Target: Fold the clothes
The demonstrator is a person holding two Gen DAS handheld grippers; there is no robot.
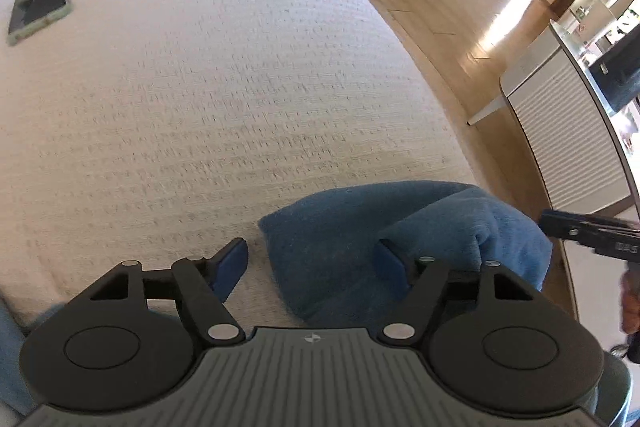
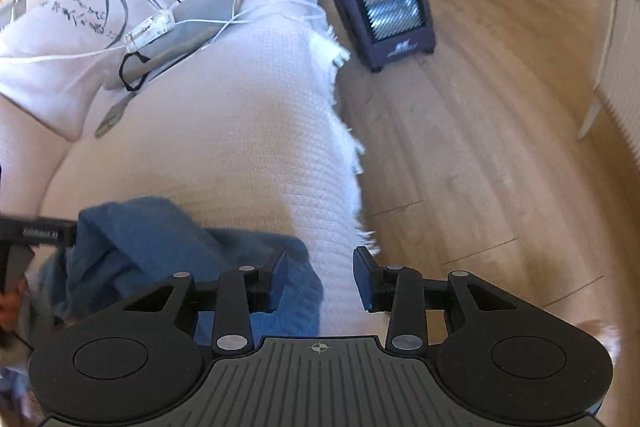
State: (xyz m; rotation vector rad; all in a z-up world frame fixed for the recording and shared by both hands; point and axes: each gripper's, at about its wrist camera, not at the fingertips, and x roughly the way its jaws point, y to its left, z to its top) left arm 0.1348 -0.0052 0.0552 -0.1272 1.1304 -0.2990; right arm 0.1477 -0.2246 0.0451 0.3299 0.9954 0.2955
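Observation:
A crumpled blue garment [image 1: 360,239] lies near the front edge of a cream bedspread [image 1: 240,87]. In the left wrist view my left gripper [image 1: 313,261] hovers just above it, open wide. A corner of the cloth sits between the fingers, and the right finger [image 1: 394,259] overlaps the fabric without pinching it. In the right wrist view the blue garment [image 2: 152,247] bunches at lower left. My right gripper [image 2: 322,279] is open over the garment's right edge and the bedspread [image 2: 240,131], with nothing pressed between its pads. Each view shows the other gripper's black body at its edge.
At the far end of the bed lie a phone [image 1: 38,11], pillows [image 2: 60,27] and white cables [image 2: 224,23]. A dark heater [image 2: 384,3] stands on the wood floor [image 2: 480,147] beside the bed's fringed edge. A white cabinet [image 1: 560,131] stands further right.

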